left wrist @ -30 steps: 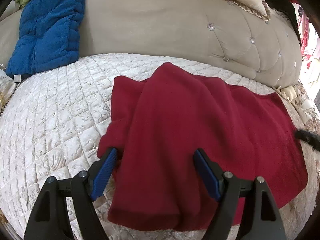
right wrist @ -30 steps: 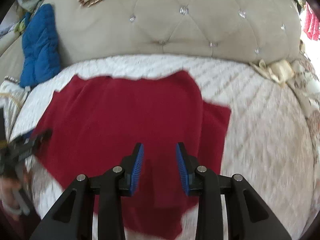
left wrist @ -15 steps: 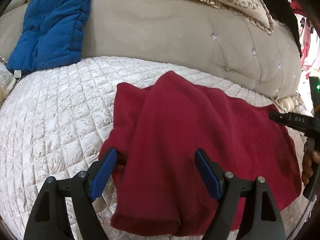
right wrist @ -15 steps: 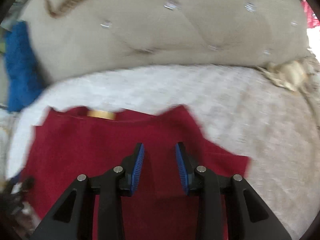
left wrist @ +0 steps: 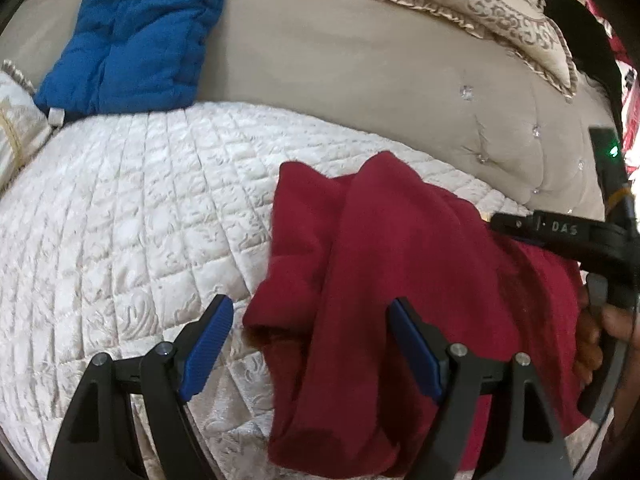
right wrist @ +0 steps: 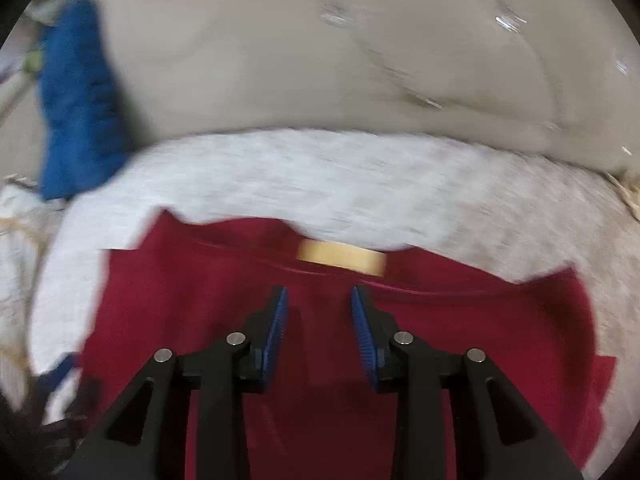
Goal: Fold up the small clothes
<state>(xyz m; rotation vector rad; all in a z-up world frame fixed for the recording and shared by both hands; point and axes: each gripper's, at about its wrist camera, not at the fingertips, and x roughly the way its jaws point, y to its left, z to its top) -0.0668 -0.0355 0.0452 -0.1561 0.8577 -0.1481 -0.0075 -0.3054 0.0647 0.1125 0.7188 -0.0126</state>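
Note:
A dark red garment (left wrist: 384,280) lies on the quilted white bed cover (left wrist: 132,216), with a sleeve folded over its left side. My left gripper (left wrist: 310,344) is open wide just above the garment's folded left part, holding nothing. In the right wrist view the same garment (right wrist: 460,340) lies flat with a tan neck label (right wrist: 340,256) at its far edge. My right gripper (right wrist: 318,332) is open with a narrow gap, above the garment near the collar, empty. It also shows in the left wrist view (left wrist: 560,236) over the garment's right side.
A beige tufted headboard (left wrist: 360,100) runs along the back. A blue padded garment (left wrist: 132,36) leans on it at the left, and a patterned pillow (left wrist: 480,8) lies on top. The right wrist view is motion-blurred.
My right gripper has moved forward over the garment toward its collar, bringing the neck label into view. My left gripper has drifted a little left and stayed open.

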